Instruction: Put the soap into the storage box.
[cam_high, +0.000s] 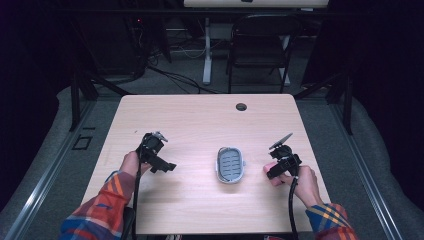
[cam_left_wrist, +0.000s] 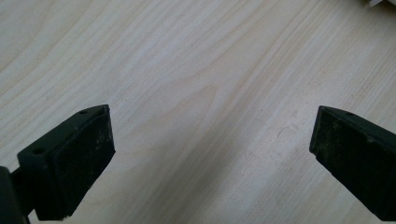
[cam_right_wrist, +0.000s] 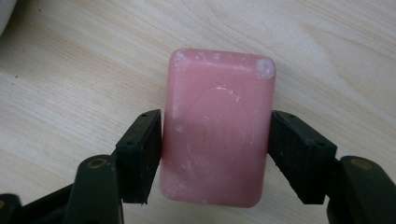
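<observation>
dark curtains and grey floor surround the pale wooden counter (cam_high: 200, 125), with a black folding chair (cam_high: 260, 45) and a white desk leg (cam_high: 207, 50) on the far side. a small round cable hole (cam_high: 241, 106) sits near the counter's far edge.

at the left, the person's left hand (cam_high: 131, 162) in a plaid orange and blue sleeve holds the left tongs (cam_left_wrist: 210, 149) over bare wood; its jaws stand wide apart with nothing between them.

toward the middle, slightly right, rests a grey oval plastic soap dish with a slotted floor (cam_high: 230, 164), lying flat and apart from both hands.

right of the dish, near the counter's right edge, the right hand (cam_high: 300, 182) holds the right tongs (cam_right_wrist: 215, 154). between its jaws lies a pink rectangular bar of soap with rounded corners (cam_right_wrist: 217, 126), flat on the wood. in the right gripper view both pads touch the bar's long sides, so the jaws are closed on it. in the high view the soap (cam_high: 270, 169) shows as a pink patch just beside the dish, not touching it.
</observation>
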